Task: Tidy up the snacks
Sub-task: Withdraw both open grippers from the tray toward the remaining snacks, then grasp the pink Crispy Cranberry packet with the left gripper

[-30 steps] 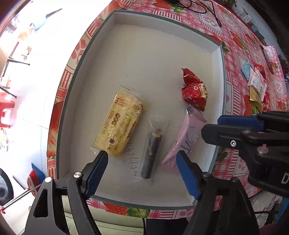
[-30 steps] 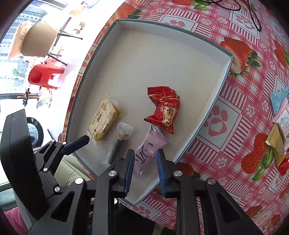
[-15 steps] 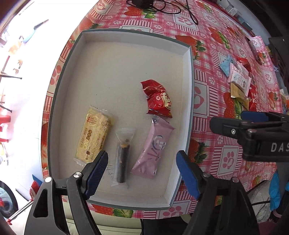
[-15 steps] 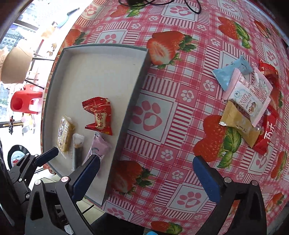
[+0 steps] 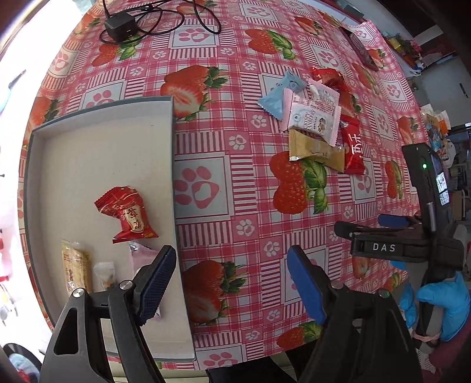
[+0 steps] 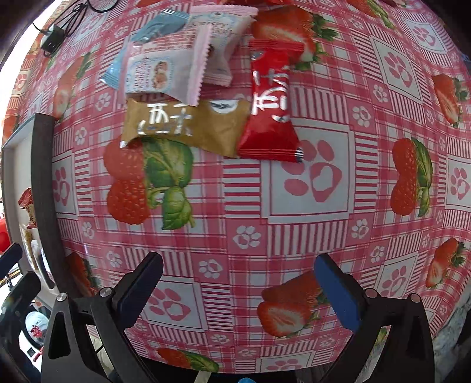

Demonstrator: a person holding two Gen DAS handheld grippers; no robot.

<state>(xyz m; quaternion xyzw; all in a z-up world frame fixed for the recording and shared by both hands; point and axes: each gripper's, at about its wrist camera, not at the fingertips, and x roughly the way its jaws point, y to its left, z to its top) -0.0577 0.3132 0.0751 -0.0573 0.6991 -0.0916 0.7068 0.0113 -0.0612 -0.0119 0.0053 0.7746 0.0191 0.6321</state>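
table [image 5: 223, 188]: red strawberry cloth | tray [image 5: 97, 117]: left of left claw | snack pile [image 5: 315, 123]: ahead of right claw | black charger [image 5: 120, 25]: far ahead

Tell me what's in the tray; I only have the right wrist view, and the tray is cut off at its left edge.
Observer: Four snacks lie in the tray: a red packet, a yellow bar, a clear-wrapped stick and a pink packet, which is partly hidden.
Operator: Is the left gripper holding anything?
Observer: No. The left gripper is open and empty, over the tray's right wall and the tablecloth.
Operator: Any room in the tray?
Observer: Yes, its far half is bare.
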